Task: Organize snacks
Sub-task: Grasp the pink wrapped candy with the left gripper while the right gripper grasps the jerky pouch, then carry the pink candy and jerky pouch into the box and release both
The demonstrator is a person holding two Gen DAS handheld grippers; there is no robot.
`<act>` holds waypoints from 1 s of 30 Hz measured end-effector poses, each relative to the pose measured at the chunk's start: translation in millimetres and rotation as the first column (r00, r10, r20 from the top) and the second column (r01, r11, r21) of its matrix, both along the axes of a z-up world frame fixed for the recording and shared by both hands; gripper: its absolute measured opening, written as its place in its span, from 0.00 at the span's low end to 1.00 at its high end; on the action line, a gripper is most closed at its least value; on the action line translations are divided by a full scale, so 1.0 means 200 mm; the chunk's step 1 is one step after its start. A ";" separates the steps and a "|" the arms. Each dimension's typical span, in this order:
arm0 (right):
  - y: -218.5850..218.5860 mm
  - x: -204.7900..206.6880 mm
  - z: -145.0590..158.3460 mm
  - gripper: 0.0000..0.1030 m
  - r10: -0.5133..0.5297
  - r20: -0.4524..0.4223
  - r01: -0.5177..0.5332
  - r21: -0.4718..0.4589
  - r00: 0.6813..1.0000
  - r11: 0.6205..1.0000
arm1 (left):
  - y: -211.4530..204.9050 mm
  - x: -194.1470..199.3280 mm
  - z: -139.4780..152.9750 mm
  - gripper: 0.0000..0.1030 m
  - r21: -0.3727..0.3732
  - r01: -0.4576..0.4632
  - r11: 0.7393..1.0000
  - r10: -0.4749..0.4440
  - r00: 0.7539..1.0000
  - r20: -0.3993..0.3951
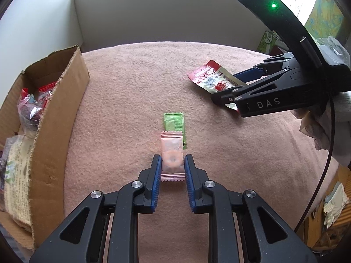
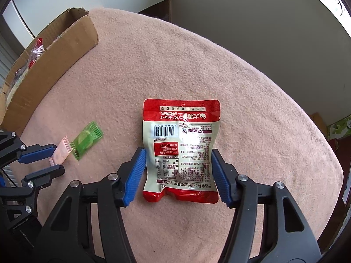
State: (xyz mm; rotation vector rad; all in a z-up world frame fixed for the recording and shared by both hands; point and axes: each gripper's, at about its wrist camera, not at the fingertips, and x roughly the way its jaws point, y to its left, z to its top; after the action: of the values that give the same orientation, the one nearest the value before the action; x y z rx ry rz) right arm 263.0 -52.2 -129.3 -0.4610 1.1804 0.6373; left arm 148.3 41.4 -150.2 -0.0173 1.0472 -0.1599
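Observation:
My left gripper is closed onto a pink candy packet lying on the pink cloth; both pads touch its sides. A green candy packet lies just beyond it, partly under it. My right gripper is open around a red and white snack pouch lying flat on the cloth, with its fingers on either side. The pouch and right gripper also show in the left wrist view. The left gripper, pink packet and green packet show in the right wrist view.
An open cardboard box holding several snack bags stands at the left edge of the cloth-covered table; it also shows in the right wrist view. A white wall is behind. Clutter lies beyond the table's right edge.

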 end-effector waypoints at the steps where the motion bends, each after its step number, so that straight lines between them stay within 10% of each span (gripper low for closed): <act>1: -0.01 0.00 0.00 0.60 -0.003 0.000 0.003 0.001 1.000 1.000 | 0.00 -0.01 0.00 0.19 0.002 0.000 1.000 0.000 1.000 0.003; 18: 0.00 -0.10 0.29 0.59 0.003 0.080 -0.009 0.083 0.997 0.997 | 0.11 -0.17 0.20 0.19 -0.042 -0.026 0.999 0.030 0.995 0.093; 30: 0.47 -0.23 0.55 0.59 0.120 0.145 -0.144 0.169 0.982 0.975 | 0.58 -0.35 0.44 0.19 -0.039 -0.171 0.985 0.175 0.966 0.189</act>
State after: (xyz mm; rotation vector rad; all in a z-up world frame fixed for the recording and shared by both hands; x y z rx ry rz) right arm 217.0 40.8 -19.1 -0.4252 0.9607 0.8079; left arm 78.8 158.0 -61.9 -0.1110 0.8469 -0.0138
